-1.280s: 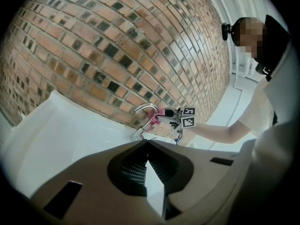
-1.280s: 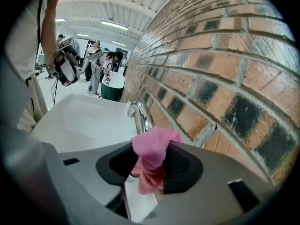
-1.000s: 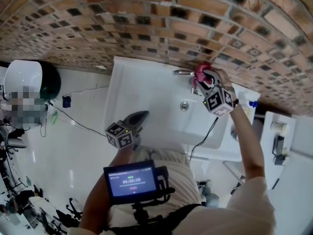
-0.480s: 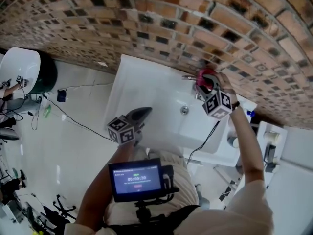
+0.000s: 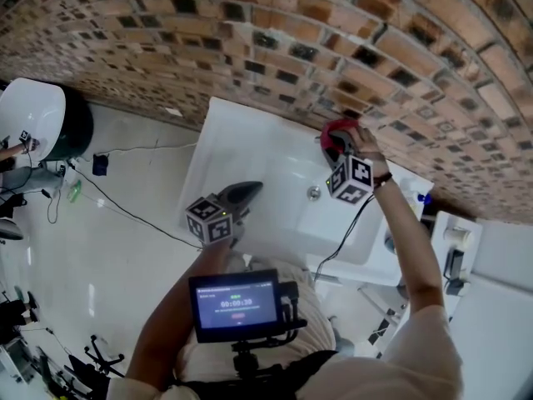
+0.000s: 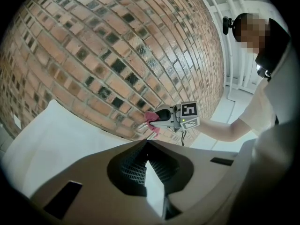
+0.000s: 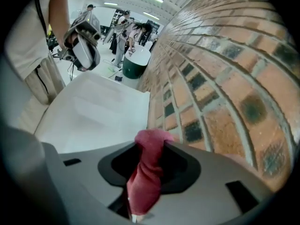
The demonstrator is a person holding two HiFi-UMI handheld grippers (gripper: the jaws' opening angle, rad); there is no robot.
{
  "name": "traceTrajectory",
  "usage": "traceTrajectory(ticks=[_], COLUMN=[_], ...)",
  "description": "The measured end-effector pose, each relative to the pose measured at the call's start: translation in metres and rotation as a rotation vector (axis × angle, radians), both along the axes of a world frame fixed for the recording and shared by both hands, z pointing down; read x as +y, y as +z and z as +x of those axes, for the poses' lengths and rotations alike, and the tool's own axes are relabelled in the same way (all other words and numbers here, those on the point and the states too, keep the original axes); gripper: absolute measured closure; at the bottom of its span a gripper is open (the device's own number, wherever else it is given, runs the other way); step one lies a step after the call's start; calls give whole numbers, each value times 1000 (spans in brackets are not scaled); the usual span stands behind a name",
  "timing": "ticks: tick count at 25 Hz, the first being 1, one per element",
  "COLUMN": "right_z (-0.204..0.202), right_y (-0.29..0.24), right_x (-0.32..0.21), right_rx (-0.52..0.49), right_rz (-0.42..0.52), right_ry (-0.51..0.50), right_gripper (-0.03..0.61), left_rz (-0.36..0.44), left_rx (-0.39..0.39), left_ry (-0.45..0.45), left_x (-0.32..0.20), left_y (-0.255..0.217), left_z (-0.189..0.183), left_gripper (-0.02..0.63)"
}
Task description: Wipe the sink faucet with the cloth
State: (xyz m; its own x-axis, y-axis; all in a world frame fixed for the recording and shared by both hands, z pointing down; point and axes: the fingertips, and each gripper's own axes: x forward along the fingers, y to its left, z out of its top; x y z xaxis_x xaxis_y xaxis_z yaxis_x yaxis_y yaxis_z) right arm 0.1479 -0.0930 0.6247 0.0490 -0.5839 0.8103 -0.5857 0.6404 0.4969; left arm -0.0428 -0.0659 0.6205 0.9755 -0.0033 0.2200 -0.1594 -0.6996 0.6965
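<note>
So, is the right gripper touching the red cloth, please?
Touching. In the right gripper view, the right gripper has the red cloth pinched between its jaws, which have just been closing further.

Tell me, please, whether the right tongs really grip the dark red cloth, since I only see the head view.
Observer: Yes; in the right gripper view the right tongs clamp the bunched dark red cloth, and they have just been closing on it.
Operator: Thanks; do the left tongs hold anything?
Observer: No; the left gripper view shows the left tongs shut and empty.
Operator: Is the cloth at the faucet?
Observer: In the left gripper view, a shiny chrome faucet pokes out just beside the cloth, against the red-brown brick wall.
</note>
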Motion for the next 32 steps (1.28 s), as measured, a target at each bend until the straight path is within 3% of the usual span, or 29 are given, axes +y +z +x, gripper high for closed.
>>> traceTrajectory(ticks=[9,11,13,16,19,23,27,30,32], right_z=[-32,-39,-54,-89,-115,-107,-50,-9,4], right_y=[54,67,74,71,62,63,71,91,97], right_x=[-25,-27,-29,-34,-31,-11,15,30,28], right_rx=[331,367,334,164,-108,-567,-909,-991,-938], right_rz=[-192,-230,-250,-191,-62,127,301,356,367], right_ry=[-90,-98,-106,-61,124,555,1015,1250,1275], right_gripper=[445,446,449,457,459,460,462,465,466], left_rz=[-4,-8,-11,-10,-15,-20,-29,-23,-13], left_rx=[31,33,36,36,30,-2,-35,-53,-64], left_ry=[-12,-14,-13,-9,-4,11,37,62,84], left_x=[-30,-35,-39,-44,-47,-50,-44,-40,-38], left_y=[-5,-5,-5,-6,-5,2,9,10,9], left_z=[-14,-18,-22,-25,-28,-34,-34,-31,-27], left_gripper=[607,607,607,607,607,607,607,607,607])
